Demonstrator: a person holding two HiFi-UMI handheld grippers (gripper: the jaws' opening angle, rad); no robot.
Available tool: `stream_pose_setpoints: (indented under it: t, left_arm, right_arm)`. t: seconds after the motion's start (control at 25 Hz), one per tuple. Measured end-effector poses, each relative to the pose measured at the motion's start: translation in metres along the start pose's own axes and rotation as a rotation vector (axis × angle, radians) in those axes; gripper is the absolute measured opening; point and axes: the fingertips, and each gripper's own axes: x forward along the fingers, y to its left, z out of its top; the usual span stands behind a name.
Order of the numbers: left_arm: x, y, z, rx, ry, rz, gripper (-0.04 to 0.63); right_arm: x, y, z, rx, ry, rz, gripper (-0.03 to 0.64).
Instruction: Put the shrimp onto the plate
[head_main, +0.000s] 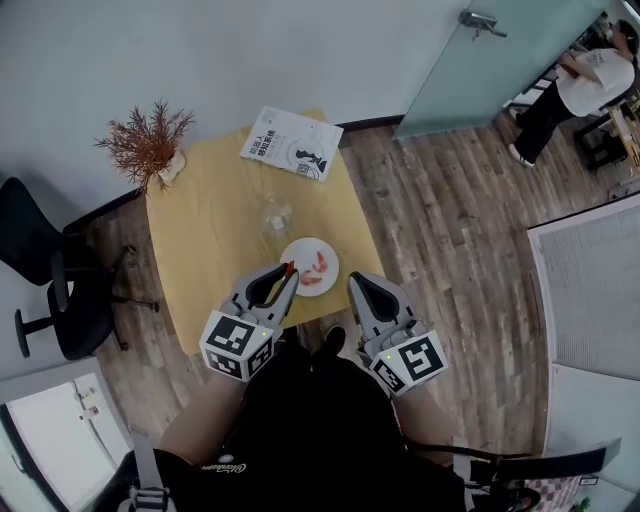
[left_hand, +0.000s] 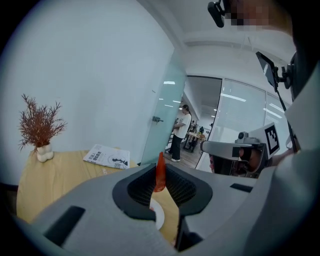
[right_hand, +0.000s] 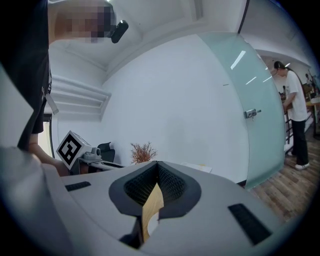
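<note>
Wood-plank floor (head_main: 440, 230) and a pale wall (head_main: 200, 50) surround a small yellow worktop (head_main: 210, 250), seen from steeply above.

The left hand-held gripper (head_main: 287, 272) is clamped on a red-orange shrimp (left_hand: 160, 174). The shrimp stands upright between the ribbed pads, and its pointed end pokes out past the tips. From the head view, those tips sit at the near-left rim of a white plate (head_main: 305, 246), which lies just ahead of them. Two other shrimp pieces (head_main: 320, 264) already lie on the plate, ahead and to the right of the left hand-held gripper's tips.

The right hand-held gripper (head_main: 356, 283) is closed with nothing in it. Its pads meet at the tips, and only a sliver of worktop and plate shows through the gap lower down. It hangs just to the right of the plate, near the worktop's front edge, beside the left one.

Farther ahead of the left hand-held gripper, beyond the plate, stands a clear glass (head_main: 274, 215). Beyond that, a book (head_main: 292, 143) lies at the far edge of the worktop. A dried plant (head_main: 148, 140) in a small pale vase sits at the far-left corner. A black chair (head_main: 50, 270) stands off to the left of the worktop. Far ahead to the right are a frosted glass door (head_main: 500, 60) and a person (head_main: 575, 85) in a white top.
</note>
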Motion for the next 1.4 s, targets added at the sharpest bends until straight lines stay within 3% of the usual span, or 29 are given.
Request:
stream_pose_setpoints:
  t: [0.24, 0.84, 1.12, 1.4]
  left_arm:
    - [0.009, 0.001, -0.028, -0.046, 0.06, -0.008, 0.061]
    - [0.021, 0.014, -0.047, -0.017, 0.138, 0.022, 0.06]
    - [0.044, 0.021, -0.066, 0.089, 0.233, 0.029, 0.061]
    - [0.071, 0.035, -0.107, 0.221, 0.382, 0.038, 0.061]
  right_arm:
    - [0.002, -0.004, -0.023, 0.041, 0.04, -0.001, 0.003]
    - [0.01, -0.003, -0.035, 0.04, 0.067, 0.02, 0.003]
    - [0.006, -0.006, -0.034, 0.034, 0.063, 0.012, 0.003]
    - [0.0, -0.015, -0.035, 0.042, 0.061, -0.016, 0.003]
